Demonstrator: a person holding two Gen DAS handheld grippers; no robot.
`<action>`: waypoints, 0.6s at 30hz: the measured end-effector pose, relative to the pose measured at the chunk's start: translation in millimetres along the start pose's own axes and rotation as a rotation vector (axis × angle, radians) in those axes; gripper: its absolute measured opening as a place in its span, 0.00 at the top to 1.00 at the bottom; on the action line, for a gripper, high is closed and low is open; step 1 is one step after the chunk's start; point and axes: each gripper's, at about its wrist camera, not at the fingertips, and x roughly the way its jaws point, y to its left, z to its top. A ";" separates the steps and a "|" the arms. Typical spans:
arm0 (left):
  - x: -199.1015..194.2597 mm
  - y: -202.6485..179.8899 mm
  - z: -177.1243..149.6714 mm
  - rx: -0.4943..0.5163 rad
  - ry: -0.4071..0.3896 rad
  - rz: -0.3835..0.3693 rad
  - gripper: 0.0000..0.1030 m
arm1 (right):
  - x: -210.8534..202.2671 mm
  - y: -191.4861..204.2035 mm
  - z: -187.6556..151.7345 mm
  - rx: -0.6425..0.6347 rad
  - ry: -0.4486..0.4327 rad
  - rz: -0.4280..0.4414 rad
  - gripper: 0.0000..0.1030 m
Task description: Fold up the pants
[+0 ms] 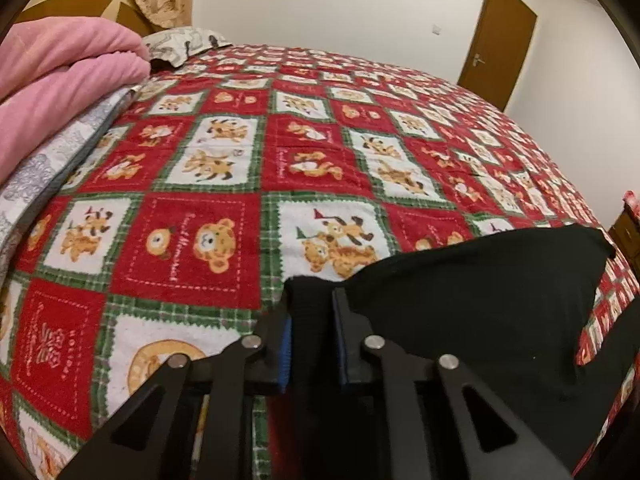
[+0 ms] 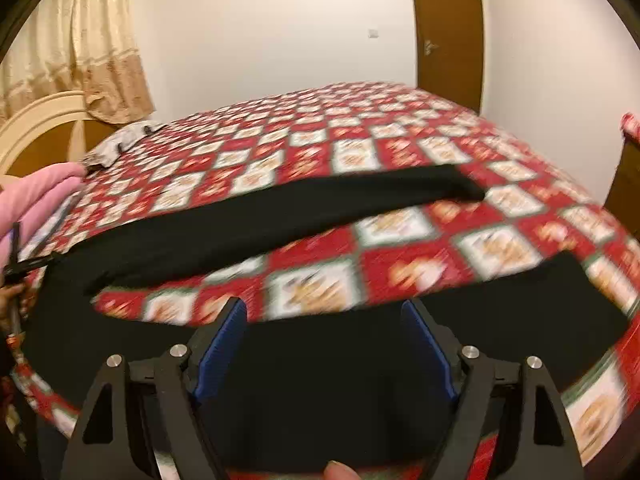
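Note:
Black pants (image 2: 280, 216) lie on a bed with a red, white and green patterned blanket (image 1: 240, 152). In the right wrist view one leg stretches across the bed and another part lies close in front. My left gripper (image 1: 310, 300) is shut on a fold of the black pants (image 1: 480, 292) near the bed's near edge. My right gripper (image 2: 326, 312) is open, its blue pads (image 2: 224, 344) wide apart, hovering just above the near black cloth (image 2: 320, 380). That view is motion-blurred.
A pink quilt (image 1: 60, 80) and a grey-white patterned cover (image 1: 40, 176) are piled at the left of the bed. A pillow (image 1: 180, 42), a curtain (image 2: 92, 40) and a headboard (image 2: 44, 128) are behind. A brown door (image 1: 500, 40) stands far right.

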 end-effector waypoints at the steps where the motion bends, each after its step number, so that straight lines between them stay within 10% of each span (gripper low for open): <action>1: 1.9 1.6 -0.3 -0.002 -0.002 -0.013 0.85 | 4.6 -11.1 8.5 0.009 0.001 -0.011 0.29; 18: 6.0 12.7 -4.4 -0.053 -0.032 -0.085 0.85 | 177.7 -173.0 159.8 0.193 0.144 -0.117 0.31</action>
